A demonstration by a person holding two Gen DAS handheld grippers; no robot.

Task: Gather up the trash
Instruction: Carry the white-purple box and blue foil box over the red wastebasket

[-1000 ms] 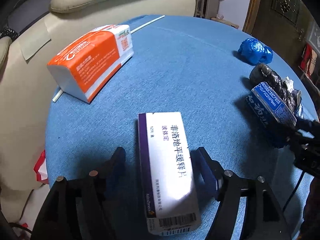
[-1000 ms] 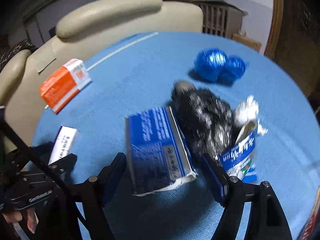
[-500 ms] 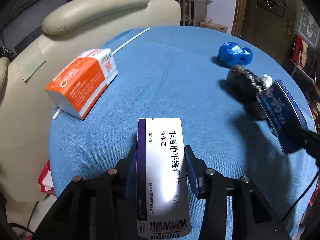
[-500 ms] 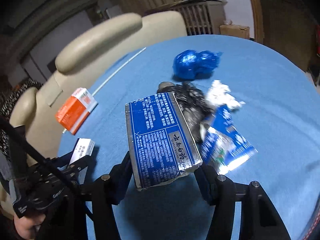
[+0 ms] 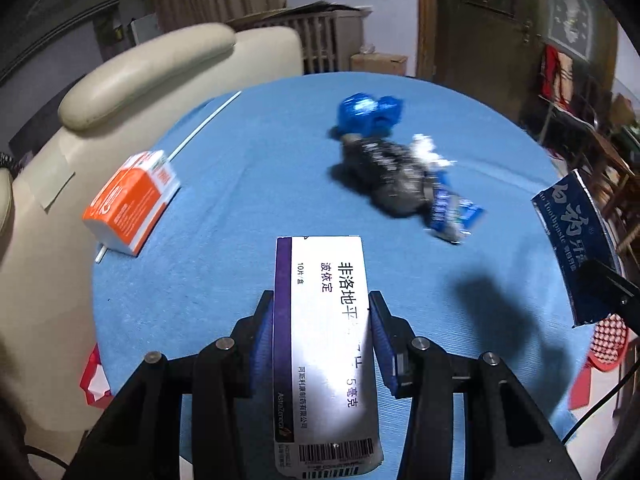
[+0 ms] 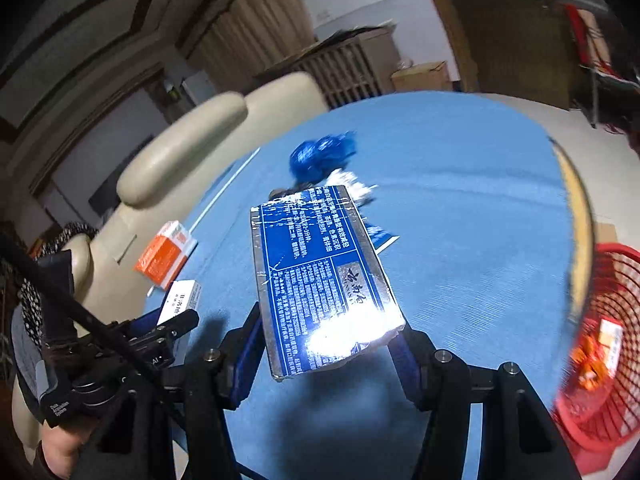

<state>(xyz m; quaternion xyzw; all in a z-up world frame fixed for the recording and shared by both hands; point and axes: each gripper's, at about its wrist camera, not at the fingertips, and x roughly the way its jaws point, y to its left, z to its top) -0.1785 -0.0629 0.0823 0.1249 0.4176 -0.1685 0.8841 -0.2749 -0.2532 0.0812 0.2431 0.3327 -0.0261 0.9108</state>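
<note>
My left gripper (image 5: pixel 320 340) is shut on a white and purple medicine box (image 5: pixel 324 344), held above the blue round table (image 5: pixel 248 152). My right gripper (image 6: pixel 324 332) is shut on a blue toothpaste box (image 6: pixel 316 276), also lifted off the table; the same box (image 5: pixel 576 240) shows at the right edge of the left wrist view. On the table lie a crumpled blue wrapper (image 5: pixel 368 114), a dark foil bag (image 5: pixel 384 172) and a torn blue packet (image 5: pixel 448 212). A red mesh basket (image 6: pixel 600 344) with some trash in it stands beside the table on the right.
An orange and white tissue pack (image 5: pixel 128 200) and a white straw (image 5: pixel 204 124) lie at the table's left side. A beige armchair (image 5: pixel 152 76) stands behind the table. A hand (image 6: pixel 68 448) holds the left gripper's handle.
Both grippers have shut on their boxes and lifted them off the table. The right one has swung to the right, bringing the red basket into view.
</note>
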